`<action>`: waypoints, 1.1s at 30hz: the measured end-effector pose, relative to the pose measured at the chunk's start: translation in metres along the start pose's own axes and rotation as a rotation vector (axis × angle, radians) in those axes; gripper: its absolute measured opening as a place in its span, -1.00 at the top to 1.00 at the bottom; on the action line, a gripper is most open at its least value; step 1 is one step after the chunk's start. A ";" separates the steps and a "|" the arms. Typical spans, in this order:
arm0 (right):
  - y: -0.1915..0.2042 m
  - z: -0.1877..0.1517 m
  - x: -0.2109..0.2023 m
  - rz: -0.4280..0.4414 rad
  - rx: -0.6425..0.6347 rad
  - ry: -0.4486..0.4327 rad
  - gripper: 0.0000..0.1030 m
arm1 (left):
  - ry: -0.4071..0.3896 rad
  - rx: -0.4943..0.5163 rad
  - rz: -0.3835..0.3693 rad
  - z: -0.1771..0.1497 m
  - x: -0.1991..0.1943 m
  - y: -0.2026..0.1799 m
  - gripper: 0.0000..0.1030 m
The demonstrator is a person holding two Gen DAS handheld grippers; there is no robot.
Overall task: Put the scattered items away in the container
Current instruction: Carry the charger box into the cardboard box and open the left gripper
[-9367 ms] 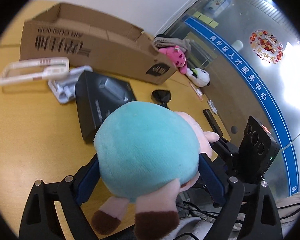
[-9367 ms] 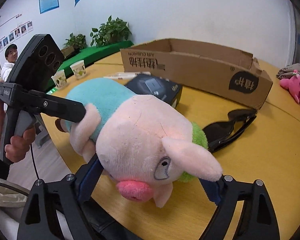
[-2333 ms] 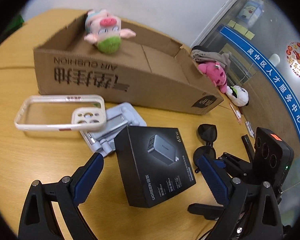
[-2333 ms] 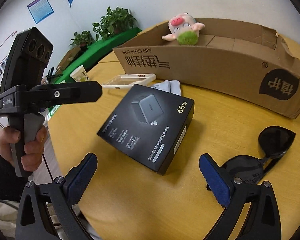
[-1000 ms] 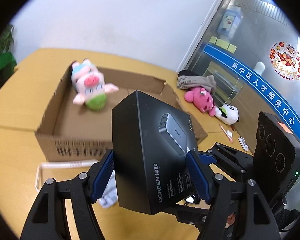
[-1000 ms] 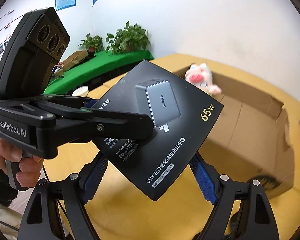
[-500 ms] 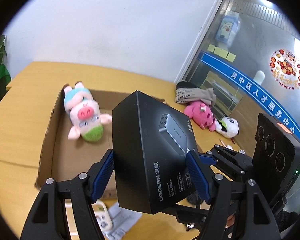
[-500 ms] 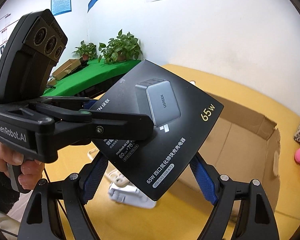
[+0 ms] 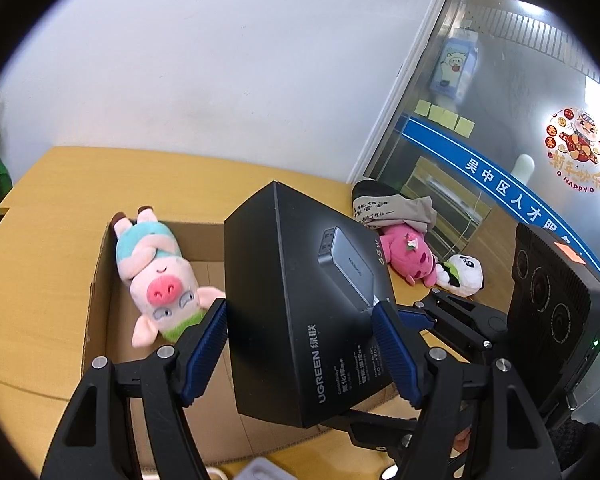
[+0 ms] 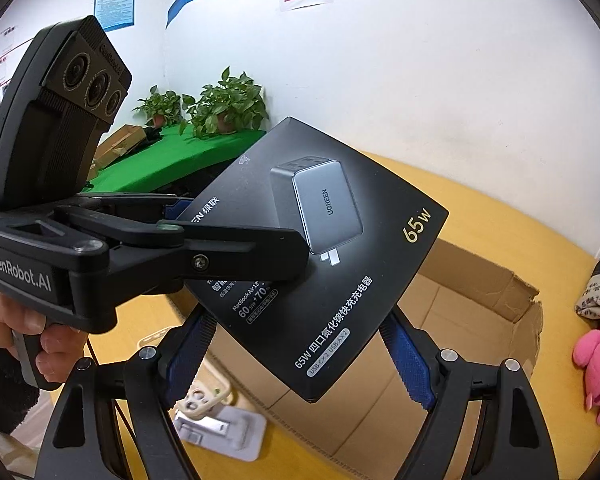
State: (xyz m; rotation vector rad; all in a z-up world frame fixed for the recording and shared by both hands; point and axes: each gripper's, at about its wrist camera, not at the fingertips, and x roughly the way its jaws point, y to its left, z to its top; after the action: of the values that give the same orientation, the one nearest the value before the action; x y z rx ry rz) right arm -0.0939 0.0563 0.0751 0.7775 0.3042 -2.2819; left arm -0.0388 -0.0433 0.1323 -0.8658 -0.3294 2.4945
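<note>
You have the black charger box [image 9: 300,312] up in the air, clamped by both grippers at once. In the left wrist view it fills the centre of the frame, with your left gripper [image 9: 300,344] closed on it: one blue pad [image 9: 206,346] presses the box's left side and the other presses its right side. In the right wrist view the same box sits tilted in the middle of the frame, one corner pointing to the lower centre, and your right gripper [image 10: 300,360] grips it by its two lower edges, blue pads [image 10: 406,362] tight against the card. Your left gripper's finger crosses that view from the left and lies over the printed face of the box.

The box hangs over the open cardboard box [image 9: 100,280], which stands on the yellow surface [image 9: 32,280]. Inside the cardboard box, at the centre left of the left wrist view, a plush pig [image 9: 156,276] in a teal top lies with its snout toward you. In the right wrist view the cardboard box's torn far corner [image 10: 532,304] shows at the right.

At the lower left of the right wrist view, a cream phone case [image 10: 202,396] and a grey stand [image 10: 228,428] rest on the surface just beside the cardboard wall. A pink plush [image 9: 408,252] and a small white panda plush [image 9: 462,274] lie on the surface to the right, outside the cardboard box.
</note>
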 end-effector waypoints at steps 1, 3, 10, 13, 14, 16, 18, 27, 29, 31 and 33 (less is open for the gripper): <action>-0.003 0.003 0.002 -0.003 -0.002 0.002 -0.69 | -0.002 -0.001 -0.004 0.003 0.002 0.001 -0.39; -0.009 0.008 0.003 -0.009 -0.006 0.003 -0.69 | -0.006 -0.001 -0.011 0.010 0.007 0.003 -0.39; -0.036 0.029 0.016 -0.038 -0.016 0.004 -0.69 | -0.007 0.025 -0.015 0.038 0.031 0.010 -0.39; -0.051 0.038 0.024 -0.041 -0.009 0.008 -0.69 | -0.002 0.030 -0.018 0.053 0.046 0.015 -0.39; -0.056 0.042 0.026 -0.043 -0.007 0.010 -0.69 | 0.000 0.037 -0.016 0.059 0.052 0.016 -0.39; -0.068 0.049 0.033 -0.051 -0.003 0.017 -0.69 | 0.004 0.055 -0.005 0.068 0.063 0.016 -0.39; -0.081 0.057 0.041 -0.058 -0.004 0.030 -0.69 | 0.011 0.073 0.007 0.079 0.076 0.016 -0.39; -0.150 0.064 0.101 -0.023 0.070 0.113 -0.69 | 0.124 0.027 0.034 0.092 0.165 0.050 -0.39; -0.163 0.055 0.123 -0.005 0.100 0.151 -0.69 | 0.171 0.002 0.045 0.085 0.186 0.062 -0.39; -0.173 0.043 0.148 0.019 0.129 0.193 -0.69 | 0.224 -0.030 0.059 0.076 0.207 0.075 -0.38; -0.180 0.030 0.170 0.043 0.159 0.233 -0.69 | 0.289 -0.083 0.068 0.064 0.231 0.090 -0.37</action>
State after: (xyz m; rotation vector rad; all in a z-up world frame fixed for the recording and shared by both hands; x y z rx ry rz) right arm -0.3282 0.0827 -0.0049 1.1248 0.2110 -2.1968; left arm -0.2699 -0.0073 0.0288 -1.2723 -0.3104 2.3851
